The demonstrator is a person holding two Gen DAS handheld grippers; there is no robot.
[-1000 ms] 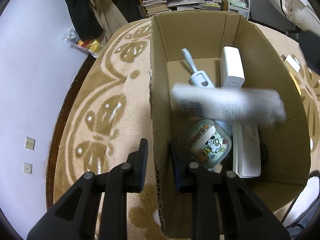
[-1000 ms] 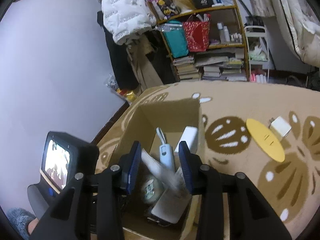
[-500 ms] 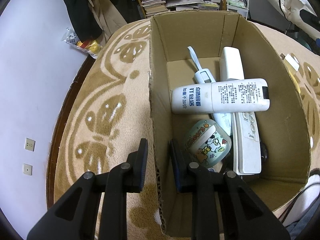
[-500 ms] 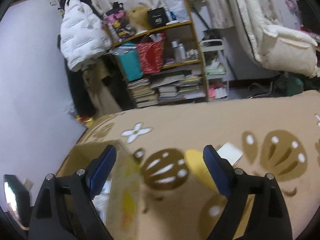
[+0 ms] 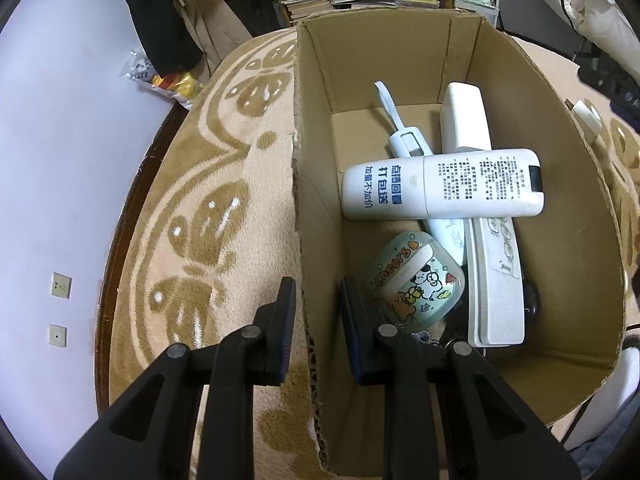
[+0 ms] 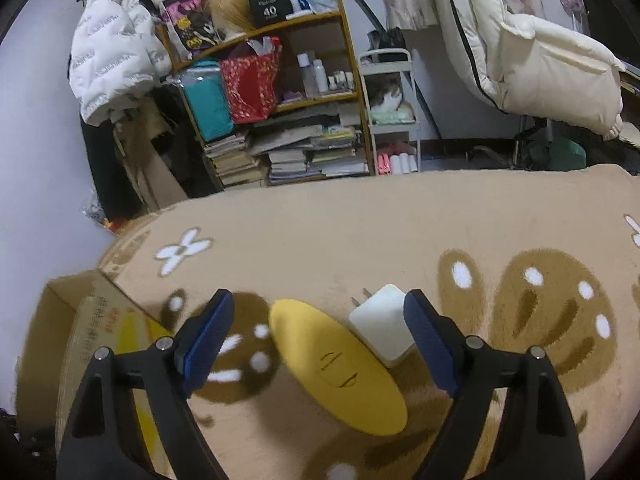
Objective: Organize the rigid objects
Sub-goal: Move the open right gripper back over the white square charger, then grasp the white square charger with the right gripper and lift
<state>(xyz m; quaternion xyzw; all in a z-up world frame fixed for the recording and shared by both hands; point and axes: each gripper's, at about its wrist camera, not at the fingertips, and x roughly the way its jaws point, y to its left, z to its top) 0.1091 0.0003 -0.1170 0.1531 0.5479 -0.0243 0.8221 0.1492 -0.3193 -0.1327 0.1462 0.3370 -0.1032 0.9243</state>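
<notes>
My left tool (image 5: 315,312) straddles the near wall of the cardboard box (image 5: 520,92), pads slightly apart and not quite pinching it; inside lie a white remote (image 5: 442,190) crosswise on top, a second remote (image 5: 494,280), a white charger brick (image 5: 464,120) and a cartoon-print case (image 5: 416,280). My right tool (image 6: 318,338) hangs spread wide and empty above the rug (image 6: 360,232), bracketing a yellow oval disc (image 6: 338,364) and a white plug adapter (image 6: 382,322) that touch each other. I judge this the pick-up step: next I lower and close on one piece only, likely the adapter, without dragging the disc along.
</notes>
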